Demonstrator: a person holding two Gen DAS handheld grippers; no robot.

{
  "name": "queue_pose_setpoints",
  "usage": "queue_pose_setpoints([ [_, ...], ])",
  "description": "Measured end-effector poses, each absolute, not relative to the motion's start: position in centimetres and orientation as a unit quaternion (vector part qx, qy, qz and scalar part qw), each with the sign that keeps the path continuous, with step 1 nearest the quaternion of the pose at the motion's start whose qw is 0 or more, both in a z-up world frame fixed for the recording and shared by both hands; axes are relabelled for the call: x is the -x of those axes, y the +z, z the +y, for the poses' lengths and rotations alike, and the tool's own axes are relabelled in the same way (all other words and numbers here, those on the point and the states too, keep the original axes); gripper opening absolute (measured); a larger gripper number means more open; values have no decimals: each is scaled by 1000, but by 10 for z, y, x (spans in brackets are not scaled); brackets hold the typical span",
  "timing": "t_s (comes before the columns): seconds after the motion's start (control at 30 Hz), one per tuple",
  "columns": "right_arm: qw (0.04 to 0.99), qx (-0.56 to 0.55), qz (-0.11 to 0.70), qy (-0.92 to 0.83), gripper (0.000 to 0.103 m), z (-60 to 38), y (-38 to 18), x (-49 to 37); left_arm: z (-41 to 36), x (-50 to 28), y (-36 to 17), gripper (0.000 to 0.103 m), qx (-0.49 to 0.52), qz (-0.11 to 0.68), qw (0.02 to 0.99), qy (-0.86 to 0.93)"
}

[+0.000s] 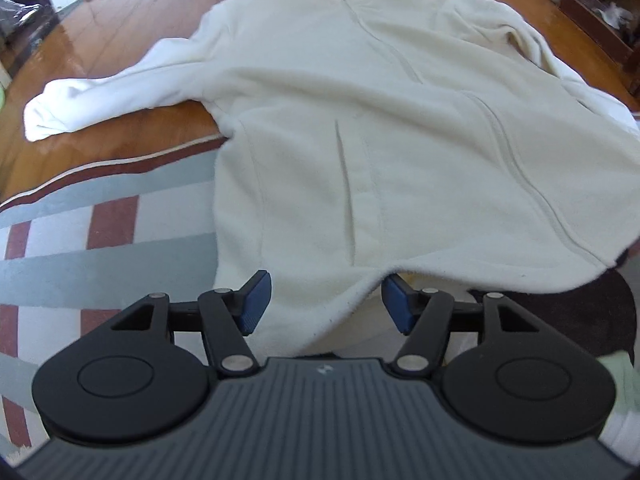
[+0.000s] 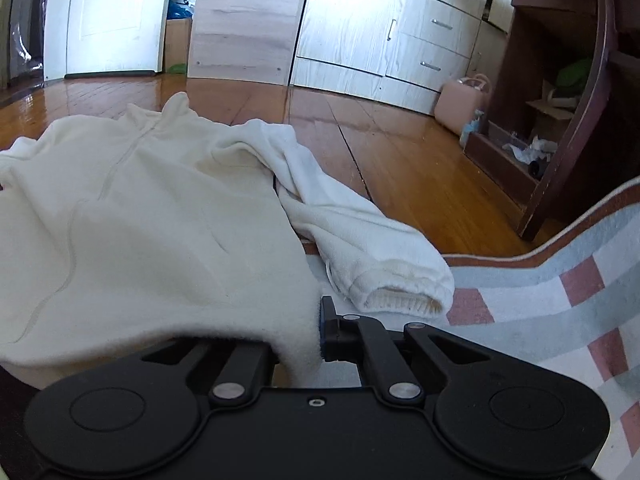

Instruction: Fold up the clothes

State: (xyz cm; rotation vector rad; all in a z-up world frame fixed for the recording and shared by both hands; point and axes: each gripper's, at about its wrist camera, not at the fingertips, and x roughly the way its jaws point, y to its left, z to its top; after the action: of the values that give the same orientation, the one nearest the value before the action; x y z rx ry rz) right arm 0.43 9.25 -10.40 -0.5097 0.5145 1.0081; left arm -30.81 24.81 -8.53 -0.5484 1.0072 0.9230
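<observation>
A cream fleece jacket (image 1: 380, 128) lies spread front-up, partly on a striped rug (image 1: 80, 240) and partly on the wood floor, collar far from me. My left gripper (image 1: 324, 304) is open, its blue pads (image 1: 254, 300) on either side of the jacket's bottom hem. In the right wrist view the jacket (image 2: 140, 208) fills the left side, and its sleeve (image 2: 360, 240) lies beside the body with the cuff toward me. My right gripper (image 2: 316, 332) is shut on the jacket's bottom hem corner; its left finger is hidden under the fleece.
The wood floor (image 2: 400, 152) stretches to white cabinets and drawers (image 2: 380, 32). A dark wooden shelf unit (image 2: 560, 120) with clutter stands at the right, with a pink bag (image 2: 460, 104) beside it. The jacket's other sleeve (image 1: 92, 100) stretches left on the floor.
</observation>
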Motion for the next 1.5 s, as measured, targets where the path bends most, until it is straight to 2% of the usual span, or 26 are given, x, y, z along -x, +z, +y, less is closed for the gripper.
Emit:
queue_pose_setpoints([
  [0.1,809,222,256,479,4,86,-109,-7,240,303,-90,61,220,483,744,407],
  [0.13,808,217,261,481,4,86,-109,-9,239,298,-96,63,212,501,740,396],
  [0.17,807,212,265,483,4,86,-110,-11,238,292,-103,70,204,521,734,385],
  [0.23,805,203,271,487,4,87,-110,-14,241,279,-127,68,184,580,703,369],
  [0.27,804,198,275,489,4,88,-111,-15,243,276,-134,58,171,590,689,384],
  [0.3,803,194,280,489,4,89,-110,-16,244,277,-130,53,170,577,695,394],
  [0.37,802,190,283,491,4,90,-110,-17,247,279,-122,5,168,551,705,413],
  [0.5,795,180,289,501,9,91,-111,-19,253,294,-98,4,148,495,715,471],
  [0.6,781,172,305,518,13,98,-111,-22,252,311,-49,4,109,429,731,520],
  [0.7,756,166,272,571,4,100,-82,-14,238,349,33,5,99,315,735,592],
  [0.77,743,146,245,605,3,93,-54,-6,214,380,72,5,124,238,739,618],
  [0.8,737,135,240,617,4,89,-43,-2,205,389,76,5,134,230,731,629],
  [0.83,730,126,242,626,4,85,-38,2,197,396,77,5,139,230,720,640],
  [0.87,722,119,249,635,6,82,-39,5,195,395,65,5,127,261,698,655],
  [0.93,715,136,260,634,22,82,-55,15,204,391,25,5,122,351,654,659],
  [0.97,718,158,263,625,36,84,-67,22,212,391,5,6,145,389,644,642],
  [1.0,723,188,265,610,37,86,-81,28,219,394,-11,7,177,406,640,628],
  [1.07,729,238,261,587,37,89,-106,36,228,399,-31,17,233,411,644,602],
  [1.13,732,241,270,578,10,88,-119,33,227,396,-35,22,235,410,653,591],
  [1.17,730,228,285,578,4,88,-120,28,224,392,-33,22,219,410,659,591],
  [1.27,731,141,306,594,4,78,-93,12,219,386,-30,22,188,409,666,595],
  [1.33,710,20,312,631,4,60,-57,-2,225,384,-24,22,181,408,668,595],
  [1.4,716,-43,292,633,4,46,-34,-10,231,387,-24,23,191,398,678,587],
  [1.47,783,48,230,576,4,54,-32,-3,237,390,-27,39,199,389,692,575],
  [1.5,808,113,201,542,4,62,-38,3,239,389,-29,41,199,390,696,569],
])
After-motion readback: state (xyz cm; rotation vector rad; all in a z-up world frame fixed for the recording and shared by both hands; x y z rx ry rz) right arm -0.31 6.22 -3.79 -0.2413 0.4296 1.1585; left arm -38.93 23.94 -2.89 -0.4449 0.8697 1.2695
